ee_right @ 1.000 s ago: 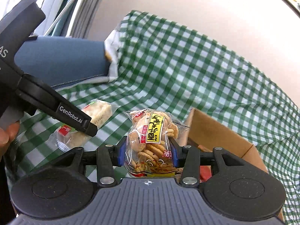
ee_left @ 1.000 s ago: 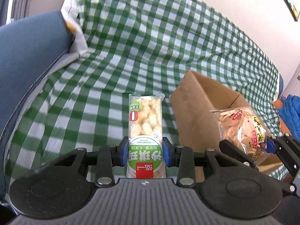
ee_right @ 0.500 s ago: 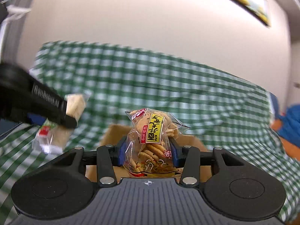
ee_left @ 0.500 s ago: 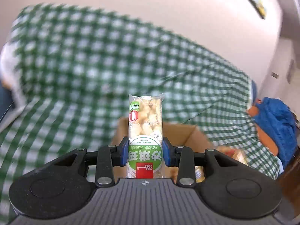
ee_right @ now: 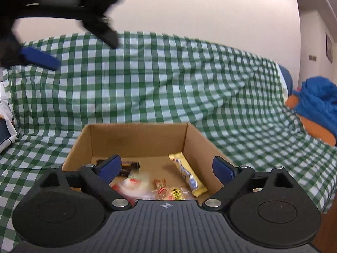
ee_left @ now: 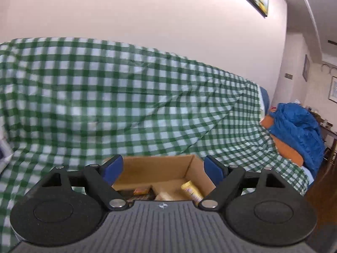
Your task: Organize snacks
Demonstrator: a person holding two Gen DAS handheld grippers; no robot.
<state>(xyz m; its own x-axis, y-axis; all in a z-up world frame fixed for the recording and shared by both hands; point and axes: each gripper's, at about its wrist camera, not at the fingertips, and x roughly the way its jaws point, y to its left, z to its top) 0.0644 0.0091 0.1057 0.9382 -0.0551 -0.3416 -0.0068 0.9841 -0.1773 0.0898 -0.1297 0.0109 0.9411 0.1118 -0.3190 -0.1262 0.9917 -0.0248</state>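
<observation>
Cardboard box (ee_right: 139, 139): sat open-topped on the green-checked cloth (ee_right: 168, 73) over the sofa, snacks lying loose on its floor.
Left gripper (ee_left: 163, 167): hovered over the box's near edge, jaws opening, nothing between the blue pads.
Right gripper (ee_right: 166, 168): hung low over the box mouth, jaws opening too, and no packet was between the pads.
Left gripper, seen from the right wrist (ee_right: 69, 40): a blurred shape high at upper left, well clear of the box.
Yellow bar (ee_right: 187, 174): lay slantwise by the right wall; one of these. Stiff-looking, slick wrapper, so I'd have pinched it across the middle.
Dark bars (ee_right: 126, 166): looked like two, stacked near the left wall, partly behind a pad; firm, best taken across the narrow sides.
Cracker bag (ee_right: 168, 190): one, clear film and crumbly contents; light, fragile, wanted a gentle squeeze at the belly.
Pale puff pack (ee_right: 132, 184): one, blurred, soft and slippery by the look of it.
Count in the box: five packets that I could make out, though the gripper body hid the near floor.
Blue bundle (ee_right: 318, 103): lay on an orange cushion (ee_left: 284, 145) at far right, well apart.
</observation>
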